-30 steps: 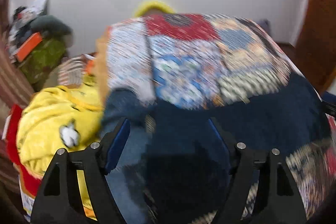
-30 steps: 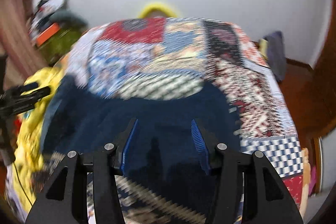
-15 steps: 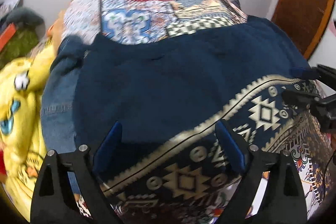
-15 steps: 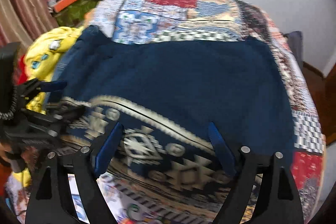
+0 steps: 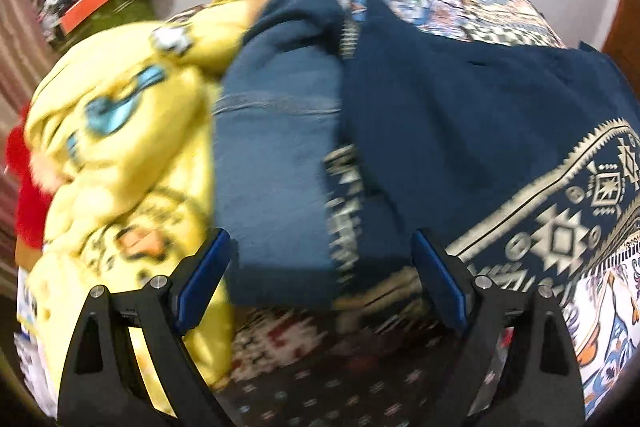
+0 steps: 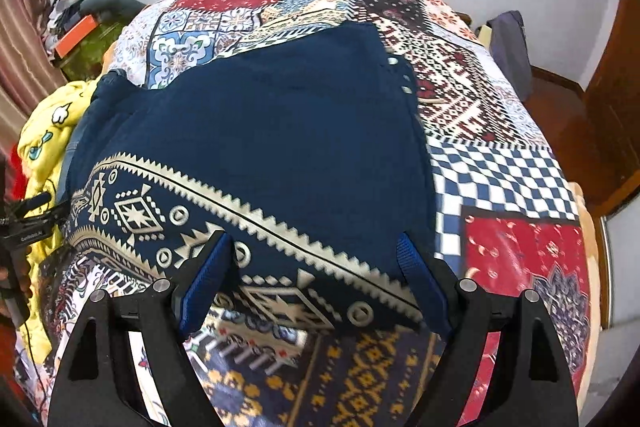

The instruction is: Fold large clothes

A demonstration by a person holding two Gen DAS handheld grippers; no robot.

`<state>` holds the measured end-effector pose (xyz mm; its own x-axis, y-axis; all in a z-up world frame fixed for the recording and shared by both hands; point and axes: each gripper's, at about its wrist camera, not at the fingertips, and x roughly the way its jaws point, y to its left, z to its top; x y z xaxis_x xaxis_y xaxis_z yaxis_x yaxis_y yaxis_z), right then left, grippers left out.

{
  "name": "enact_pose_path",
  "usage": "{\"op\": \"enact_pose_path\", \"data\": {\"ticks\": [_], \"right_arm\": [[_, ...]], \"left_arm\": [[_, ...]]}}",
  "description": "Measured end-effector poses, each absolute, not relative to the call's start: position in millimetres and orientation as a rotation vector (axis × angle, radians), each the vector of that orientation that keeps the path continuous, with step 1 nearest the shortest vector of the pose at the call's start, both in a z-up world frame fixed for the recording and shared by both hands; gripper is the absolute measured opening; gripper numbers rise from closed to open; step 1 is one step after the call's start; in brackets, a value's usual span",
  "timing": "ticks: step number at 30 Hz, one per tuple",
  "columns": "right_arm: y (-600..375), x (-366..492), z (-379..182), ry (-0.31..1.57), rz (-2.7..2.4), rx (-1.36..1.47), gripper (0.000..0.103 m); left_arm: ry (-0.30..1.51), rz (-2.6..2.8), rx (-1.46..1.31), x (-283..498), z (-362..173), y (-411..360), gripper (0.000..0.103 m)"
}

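A large navy garment [image 6: 280,131] with a cream geometric border [image 6: 256,219] lies spread flat on the patchwork bed. In the left wrist view the same garment [image 5: 472,123] shows with its left edge folded over beside a blue denim piece [image 5: 276,163]. My right gripper [image 6: 316,283] is open and empty over the near border edge. My left gripper [image 5: 320,283] is open and empty over the garment's near left corner and the denim. The left gripper also shows at the left edge of the right wrist view [image 6: 28,223].
The patchwork bedspread [image 6: 512,179] covers the bed. A heap of yellow printed cloth [image 5: 120,131] with a red item [image 5: 28,203] lies on the bed's left side. Clutter with an orange box [image 6: 76,35] stands at the far left. A wooden door [image 6: 616,75] is on the right.
Both grippers have pulled back toward the near edge of the bed. The left view has swung left, now showing the denim and yellow heap. The garment lies flat.
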<state>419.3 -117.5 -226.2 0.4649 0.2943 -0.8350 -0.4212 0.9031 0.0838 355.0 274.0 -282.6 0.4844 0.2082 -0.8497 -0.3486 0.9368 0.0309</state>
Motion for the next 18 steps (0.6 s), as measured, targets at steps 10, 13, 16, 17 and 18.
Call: {"op": "enact_pose_path", "data": {"ticks": [10,13,16,17,18], "right_arm": [[-147,397,-193,0.963,0.311,-0.203,0.082],[-154,385,-176,0.930,0.311,-0.184,0.082],[-153,376,-162,0.901,0.325,-0.164,0.082],[-153,374,-159,0.894,0.331,-0.162,0.082],[-151,372,-157,0.888,0.338,-0.165,0.082]], "left_arm": [[0.940,0.346,-0.241,300,-238,289,0.091],[0.895,0.272,-0.344,291,-222,284,0.091],[0.873,0.148,-0.514,288,-219,277,0.091],[0.870,0.102,-0.582,289,-223,275,0.091],[0.871,0.070,-0.636,290,-227,273,0.091]]}}
